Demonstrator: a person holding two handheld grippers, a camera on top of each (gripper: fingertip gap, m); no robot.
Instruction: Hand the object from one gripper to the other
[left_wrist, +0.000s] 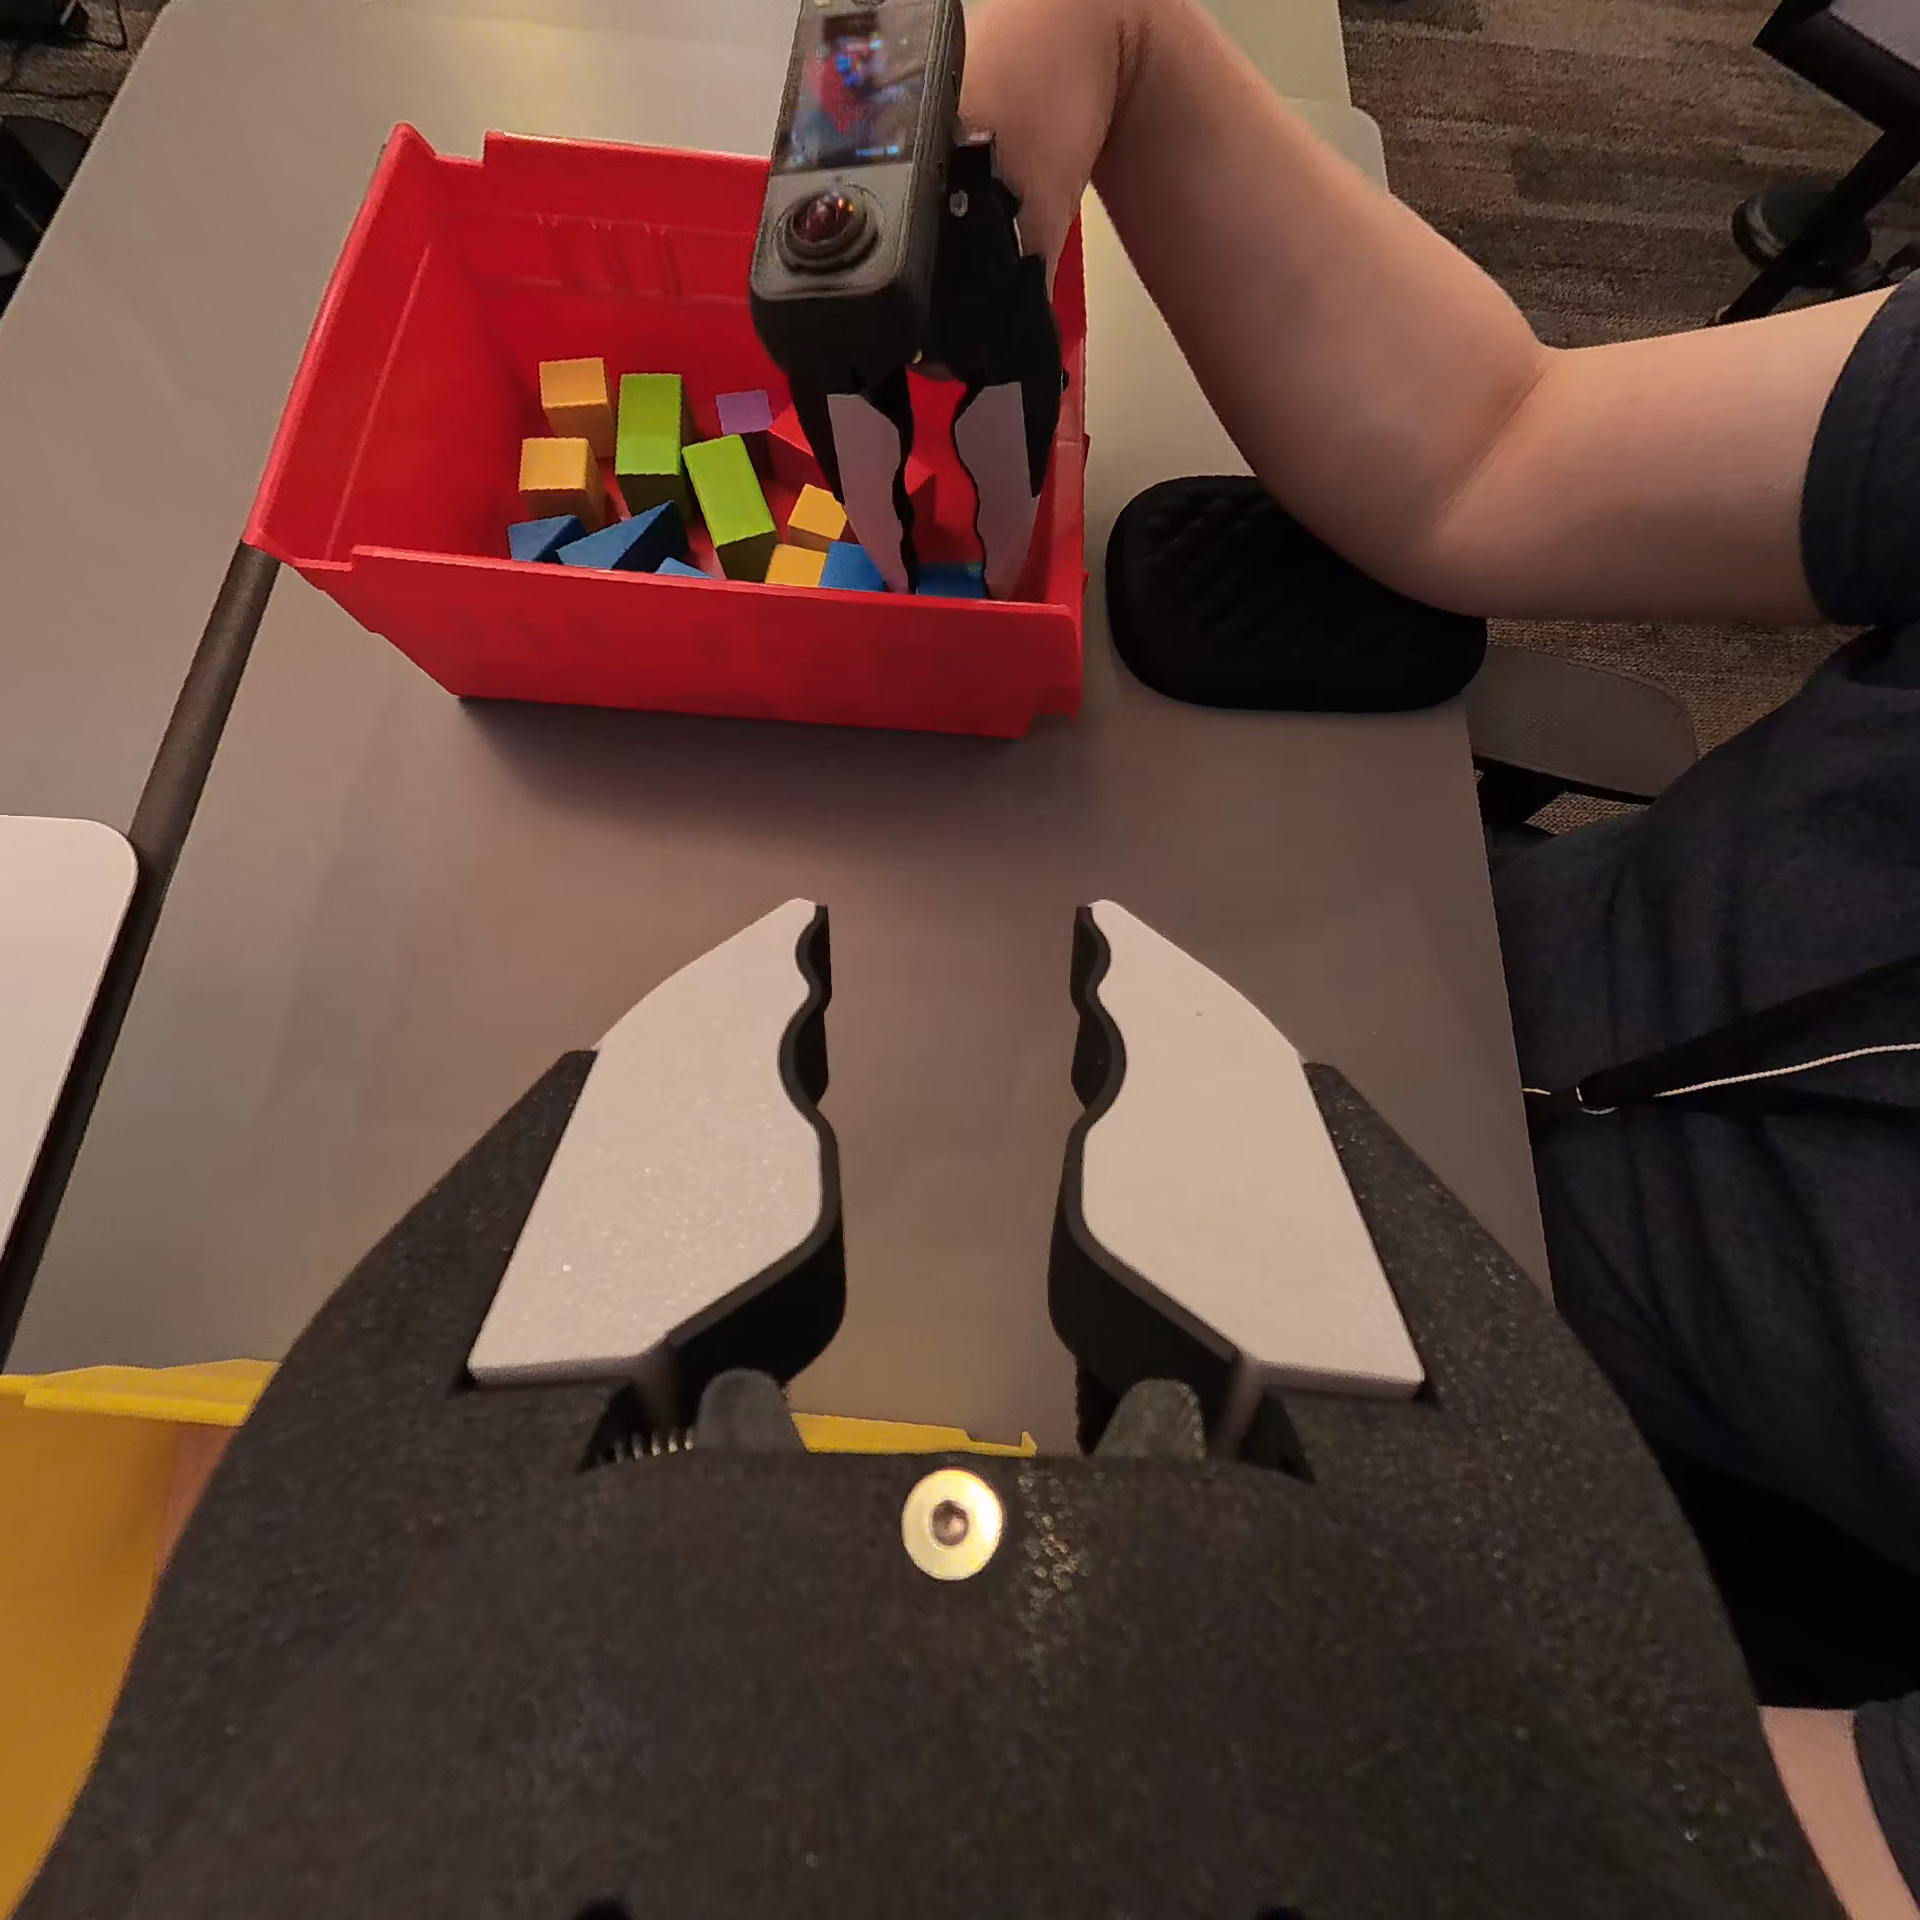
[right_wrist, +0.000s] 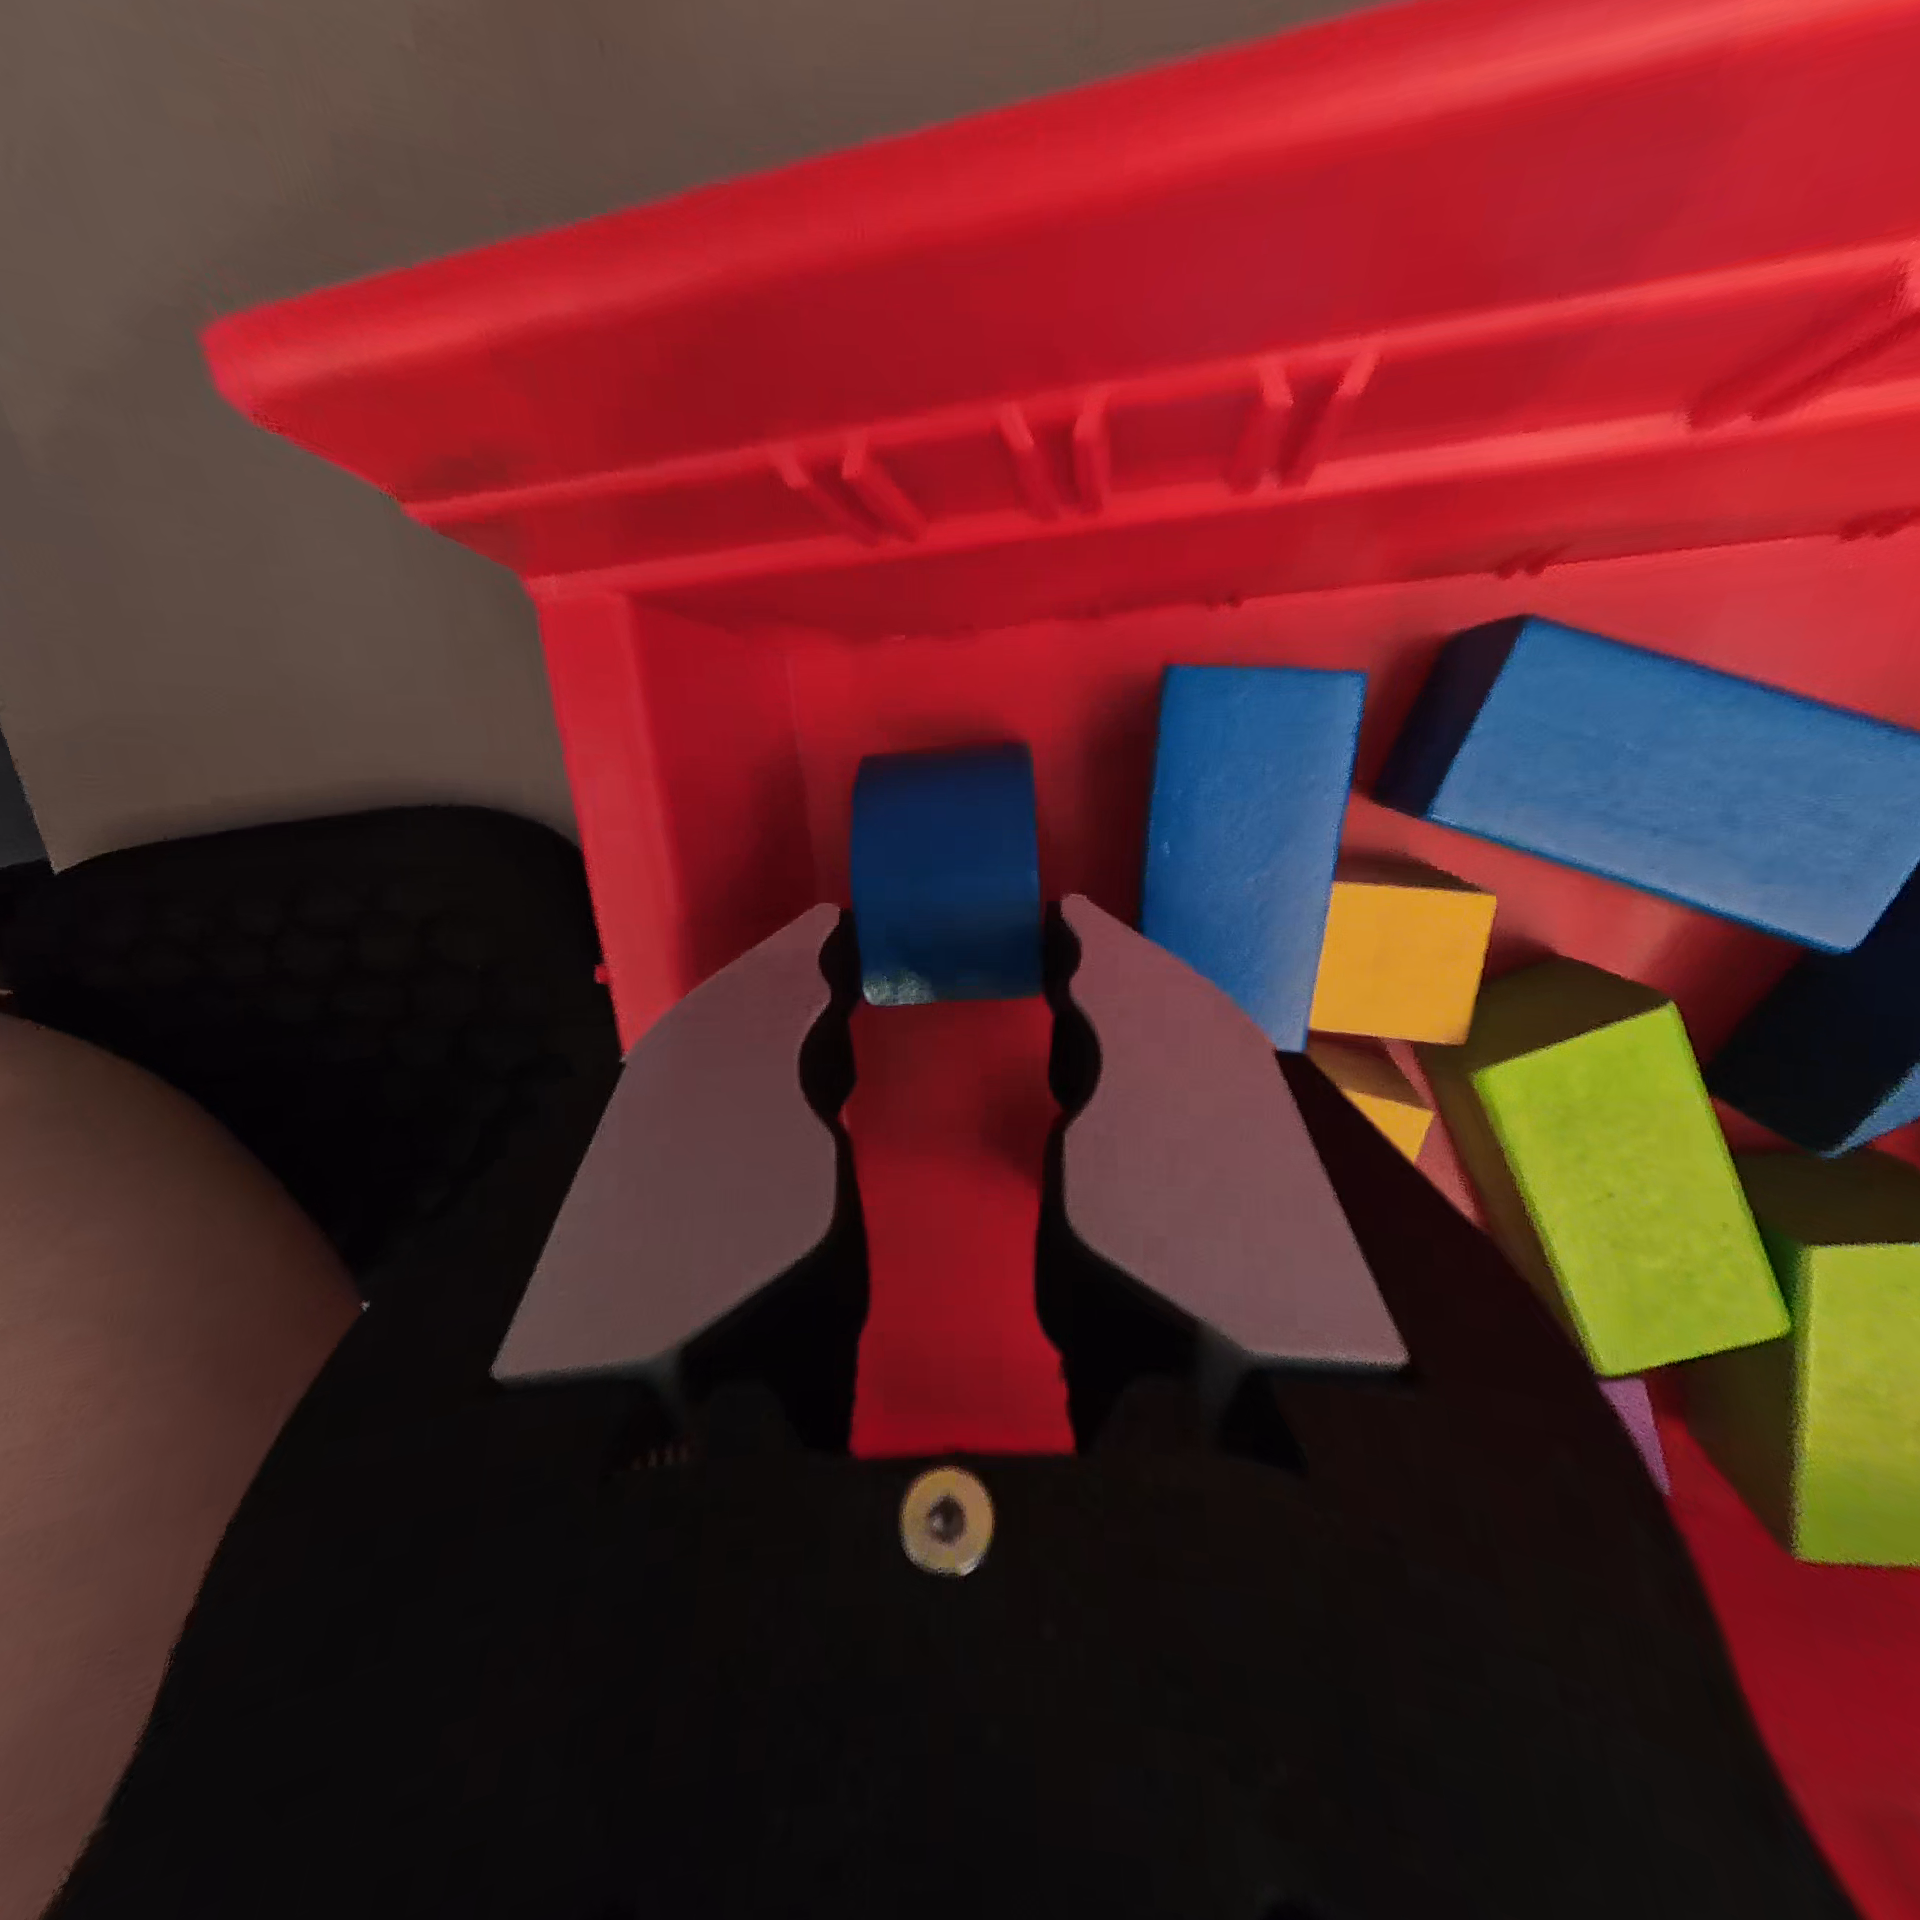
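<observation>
Right tool (right_wrist: 948, 951) reaches into the red bin (right_wrist: 1039, 312), fingers closed against both sides of a blue half-round block (right_wrist: 943, 873) near the bin's corner, curved face up, long axis running away; left tool (left_wrist: 951, 935) hangs open, empty, over the table (left_wrist: 623, 810)

A: Where does the left wrist view look from?
B: High over the grey table (left_wrist: 623, 831), facing the far red bin (left_wrist: 727, 655).
A: The right's?
B: Close inside that bin (right_wrist: 935, 312), angled down.
</observation>
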